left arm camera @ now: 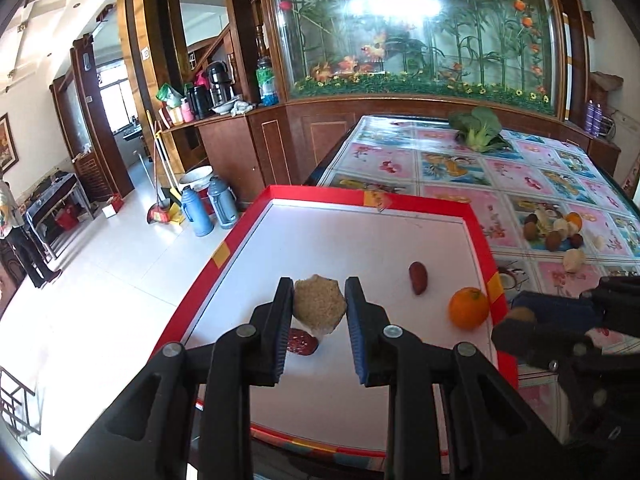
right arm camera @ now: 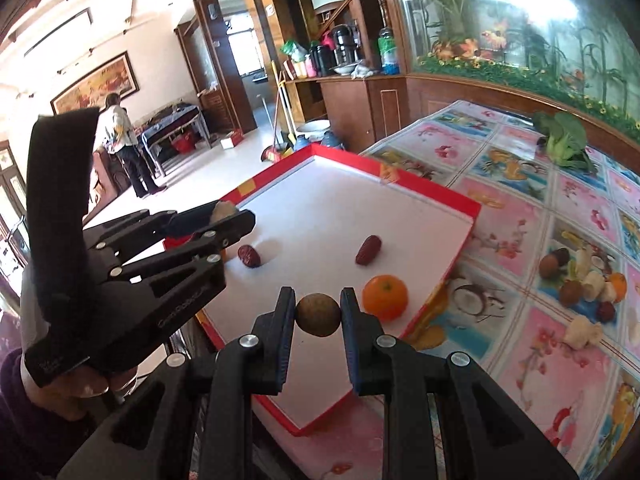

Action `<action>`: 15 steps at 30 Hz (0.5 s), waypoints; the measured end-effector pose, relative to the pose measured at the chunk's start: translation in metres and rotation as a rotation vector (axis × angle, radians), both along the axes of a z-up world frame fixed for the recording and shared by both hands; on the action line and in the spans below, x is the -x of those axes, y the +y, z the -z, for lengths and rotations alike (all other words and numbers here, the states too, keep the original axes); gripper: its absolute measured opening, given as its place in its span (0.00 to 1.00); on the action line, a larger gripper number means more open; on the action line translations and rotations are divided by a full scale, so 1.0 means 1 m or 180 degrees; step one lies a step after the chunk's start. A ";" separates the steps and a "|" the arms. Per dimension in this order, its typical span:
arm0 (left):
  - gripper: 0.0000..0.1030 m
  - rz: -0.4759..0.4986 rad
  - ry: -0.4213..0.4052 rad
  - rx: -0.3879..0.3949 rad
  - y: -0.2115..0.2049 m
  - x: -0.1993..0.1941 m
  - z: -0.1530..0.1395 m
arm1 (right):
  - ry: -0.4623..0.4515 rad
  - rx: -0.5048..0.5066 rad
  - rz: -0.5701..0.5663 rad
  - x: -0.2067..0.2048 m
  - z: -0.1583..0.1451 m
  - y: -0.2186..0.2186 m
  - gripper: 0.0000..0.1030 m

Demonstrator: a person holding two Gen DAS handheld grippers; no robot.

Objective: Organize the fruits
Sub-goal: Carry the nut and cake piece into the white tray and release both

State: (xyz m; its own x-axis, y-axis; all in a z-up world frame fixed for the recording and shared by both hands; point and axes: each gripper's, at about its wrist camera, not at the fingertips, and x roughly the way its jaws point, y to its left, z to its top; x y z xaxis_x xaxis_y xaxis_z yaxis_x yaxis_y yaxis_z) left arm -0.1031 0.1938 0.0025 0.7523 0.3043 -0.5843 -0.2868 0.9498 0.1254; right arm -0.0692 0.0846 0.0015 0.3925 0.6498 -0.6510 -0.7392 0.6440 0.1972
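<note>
My left gripper (left arm camera: 319,292) is shut on a beige fuzzy lump (left arm camera: 319,310), held just above the white, red-rimmed tray (left arm camera: 400,200). A red date (left arm camera: 303,341) lies under it. A second date (left arm camera: 418,278) and an orange (left arm camera: 469,307) rest on the tray farther right. My right gripper (right arm camera: 317,300) is shut on a small round brown fruit (right arm camera: 318,316) over the tray's near edge, beside the orange (right arm camera: 385,297). The right wrist view shows the left gripper (right arm camera: 234,212) at the left, above one date (right arm camera: 249,256).
A pile of mixed small fruits (right arm camera: 580,276) lies on the flowered tablecloth right of the tray. A leafy green vegetable (left arm camera: 478,128) sits at the table's far end. A wooden cabinet and aquarium wall stand behind. A person (right arm camera: 124,148) stands far off on the floor.
</note>
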 end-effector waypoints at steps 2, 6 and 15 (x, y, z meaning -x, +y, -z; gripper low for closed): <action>0.27 -0.0018 0.0022 0.0015 0.003 -0.001 0.005 | 0.0008 0.0051 -0.0019 -0.001 0.004 0.005 0.21; 0.27 -0.0032 0.0034 0.0036 0.007 -0.001 0.010 | 0.0044 0.0108 -0.0019 -0.002 0.010 0.010 0.21; 0.27 -0.0102 0.0117 -0.0057 0.010 -0.009 0.020 | 0.0144 0.0230 -0.0007 -0.010 0.027 0.019 0.20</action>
